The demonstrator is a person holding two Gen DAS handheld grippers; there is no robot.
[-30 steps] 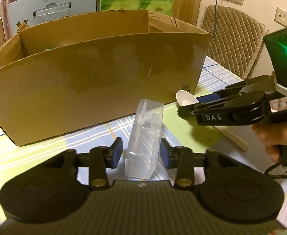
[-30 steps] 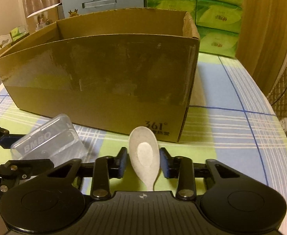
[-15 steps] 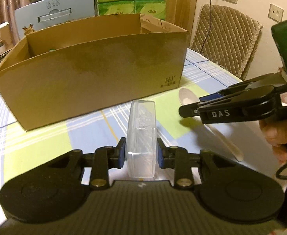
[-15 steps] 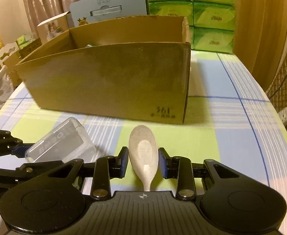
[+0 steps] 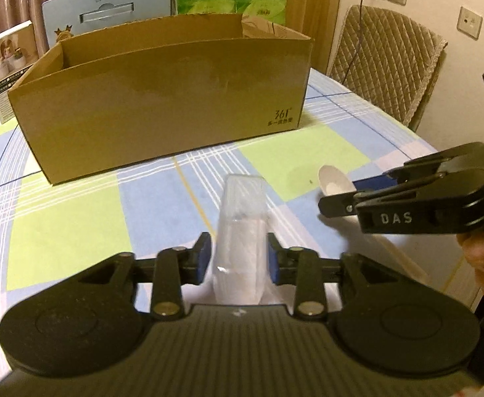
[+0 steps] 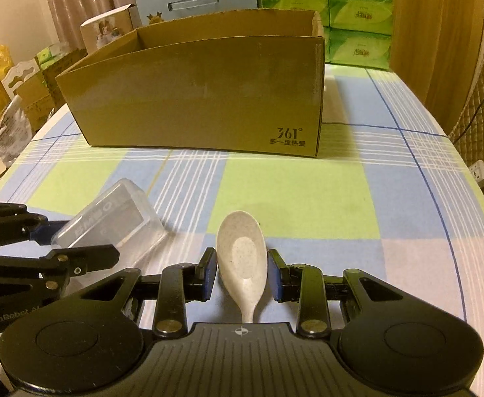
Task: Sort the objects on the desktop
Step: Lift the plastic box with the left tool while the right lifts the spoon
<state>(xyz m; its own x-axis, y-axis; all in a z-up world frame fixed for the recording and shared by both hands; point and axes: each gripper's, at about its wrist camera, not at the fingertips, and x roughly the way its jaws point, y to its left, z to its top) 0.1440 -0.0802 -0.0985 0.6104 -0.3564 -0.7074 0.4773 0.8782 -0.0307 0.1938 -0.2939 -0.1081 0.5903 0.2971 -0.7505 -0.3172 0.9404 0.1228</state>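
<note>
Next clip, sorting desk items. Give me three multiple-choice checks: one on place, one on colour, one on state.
1. In the right wrist view, the clear case is: A left of the spoon; B right of the spoon; C on top of the spoon.
2. The spoon is: A green; B off-white; C black.
3. The right tongs are: A open and empty; B shut on the case; C shut on the spoon.
Key: A, the case shows at lower left; B, its bowl is pale and speckled; C, the spoon is gripped between the pads.
</note>
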